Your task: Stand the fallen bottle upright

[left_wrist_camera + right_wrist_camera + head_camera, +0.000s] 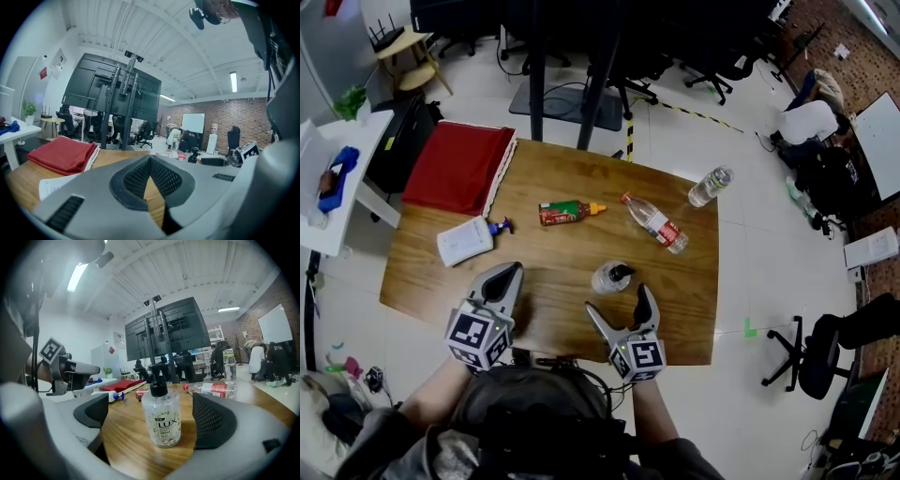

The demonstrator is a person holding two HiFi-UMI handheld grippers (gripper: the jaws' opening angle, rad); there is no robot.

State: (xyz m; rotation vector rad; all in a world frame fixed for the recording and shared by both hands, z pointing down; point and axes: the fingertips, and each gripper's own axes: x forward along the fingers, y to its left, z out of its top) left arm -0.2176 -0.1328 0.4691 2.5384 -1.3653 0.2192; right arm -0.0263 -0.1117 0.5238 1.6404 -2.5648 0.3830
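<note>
In the head view, a pump bottle (pixel 611 277) stands upright on the wooden desk (pixel 675 319), just ahead of the right gripper (pixel 619 302), whose jaws are spread wide to either side of it. The left gripper (pixel 508 274) hangs over the desk's near edge with nothing in it. Farther back, a sauce bottle (pixel 566 213), a water bottle (pixel 656 223) with a red label and a white spray bottle (pixel 469 239) lie on their sides. A clear bottle (pixel 710 186) stands at the far right corner, and a red cloth (pixel 457 166) covers the far left one.

The left gripper view shows its two pads brought together at the tips, holding nothing, with the cloth and bare desk beyond.

The right gripper view shows the pump bottle (pixel 161 418) between the parted pads, with wood showing on both sides, so neither pad touches it. It sits flat on its base without any lean.

This bottle looks already set up, so the step in hand appears to be letting go cleanly. The right gripper should keep its jaws wide and draw straight back along its own line, without swinging sideways, since a clipped shoulder could topple the tall pump top. The bottles still lying down may want the same treatment.
</note>
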